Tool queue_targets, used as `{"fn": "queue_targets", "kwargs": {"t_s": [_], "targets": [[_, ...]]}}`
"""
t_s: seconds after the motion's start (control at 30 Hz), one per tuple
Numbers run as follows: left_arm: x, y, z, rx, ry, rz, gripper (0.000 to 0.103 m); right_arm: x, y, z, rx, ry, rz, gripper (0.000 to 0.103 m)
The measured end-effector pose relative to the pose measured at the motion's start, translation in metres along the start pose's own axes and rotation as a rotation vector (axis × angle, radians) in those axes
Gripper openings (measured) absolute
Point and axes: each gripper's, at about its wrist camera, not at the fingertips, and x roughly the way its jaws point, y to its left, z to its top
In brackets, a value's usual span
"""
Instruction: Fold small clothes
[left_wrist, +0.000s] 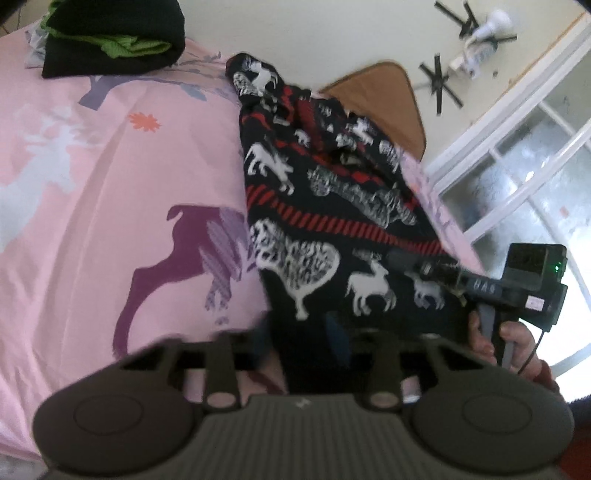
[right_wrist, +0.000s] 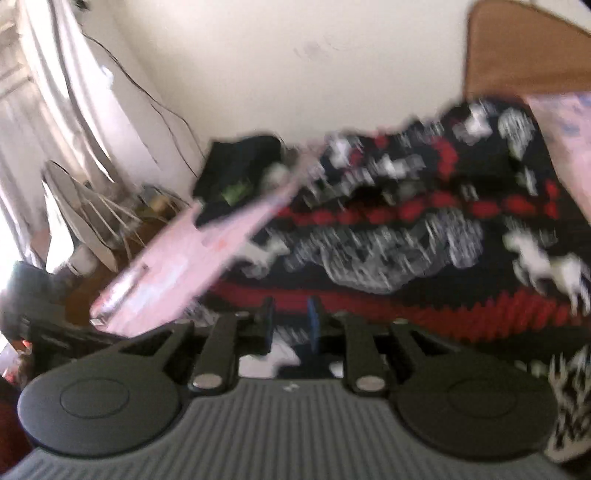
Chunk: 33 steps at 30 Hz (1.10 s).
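A black garment (left_wrist: 332, 206) with white reindeer and red stripes lies crumpled on the pink bed sheet (left_wrist: 110, 177), running from the far edge down to me. Its near end goes between the fingers of my left gripper (left_wrist: 301, 338), which is shut on it; the cloth hides the pads. My right gripper (left_wrist: 400, 258), held by a hand (left_wrist: 517, 343), reaches the garment's right edge. In the blurred right wrist view, the right gripper (right_wrist: 291, 325) stands slightly open, its blue pads apart just over the garment (right_wrist: 406, 236); no cloth shows pinched between them.
A folded black and green pile (left_wrist: 110, 40) sits at the sheet's far left corner. A brown board (left_wrist: 380, 99) stands behind the garment, with a glazed door (left_wrist: 517, 173) to the right. Curtains (right_wrist: 48, 92) and a fan (right_wrist: 81, 221) stand beyond the bed's left side.
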Motion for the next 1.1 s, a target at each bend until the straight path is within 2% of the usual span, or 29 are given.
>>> {"fn": "queue_targets", "kwargs": {"t_s": [0.03,0.07,0.13,0.2,0.3,0.37,0.43,0.47,0.53,0.63,0.7,0.77,0.8,0.87,0.9,0.93,0.97,1.0,1.03,1.1], "targets": [[0.001,0.001,-0.002,0.007,0.02,0.011,0.006,0.008,0.001,-0.007,0.006,0.047,0.005,0.023],[-0.003,0.002,-0.004,0.014,0.018,0.01,0.006,0.007,0.005,-0.017,0.004,0.034,0.041,0.023],[-0.009,0.002,-0.007,0.035,0.019,0.025,0.006,0.012,0.015,-0.03,0.029,0.094,0.151,0.027],[-0.011,0.001,-0.007,0.036,0.021,0.031,0.006,0.007,0.023,-0.039,-0.006,0.092,0.155,0.028],[-0.009,0.001,-0.005,0.027,0.03,0.032,0.009,-0.012,0.007,-0.037,0.081,0.06,0.163,0.028],[-0.008,0.0,-0.004,0.024,0.036,0.017,0.016,-0.033,-0.002,-0.035,0.113,-0.041,0.08,0.028],[-0.008,-0.001,-0.003,0.024,0.042,-0.005,0.027,-0.063,-0.016,-0.035,0.153,-0.128,0.001,0.028],[-0.007,-0.002,-0.002,0.025,0.046,-0.009,0.028,-0.079,-0.024,-0.038,0.18,-0.171,-0.051,0.029],[-0.006,-0.005,-0.001,0.03,0.054,-0.011,0.034,-0.102,-0.037,-0.045,0.207,-0.214,-0.148,0.031],[-0.005,-0.009,-0.001,0.044,0.061,-0.003,0.036,-0.131,-0.05,-0.06,0.227,-0.247,-0.278,0.04],[-0.003,-0.011,0.0,0.052,0.065,0.005,0.033,-0.142,-0.059,-0.07,0.246,-0.25,-0.3,0.043],[0.0,-0.013,0.001,0.057,0.076,0.025,0.016,-0.141,-0.062,-0.079,0.255,-0.237,-0.313,0.053],[0.001,-0.012,0.001,0.055,0.088,0.034,0.007,-0.137,-0.062,-0.082,0.244,-0.215,-0.335,0.053],[0.001,-0.012,0.001,0.052,0.09,0.034,0.007,-0.131,-0.061,-0.085,0.212,-0.184,-0.364,0.054],[0.0,-0.013,0.001,0.055,0.091,0.034,0.006,-0.13,-0.062,-0.087,0.214,-0.187,-0.337,0.053],[-0.002,-0.014,0.001,0.055,0.09,0.031,0.006,-0.127,-0.063,-0.087,0.222,-0.17,-0.3,0.044],[-0.005,-0.013,0.002,0.05,0.088,0.024,0.006,-0.134,-0.063,-0.089,0.219,-0.15,-0.282,0.016],[-0.009,-0.011,0.003,0.04,0.085,0.018,0.006,-0.131,-0.061,-0.089,0.216,-0.115,-0.274,0.009],[-0.015,-0.009,0.003,0.03,0.081,0.012,0.006,-0.129,-0.06,-0.089,0.217,-0.093,-0.263,0.009],[-0.026,-0.003,0.002,0.006,0.066,0.005,0.005,-0.128,-0.053,-0.088,0.244,-0.077,-0.16,0.009]]}}
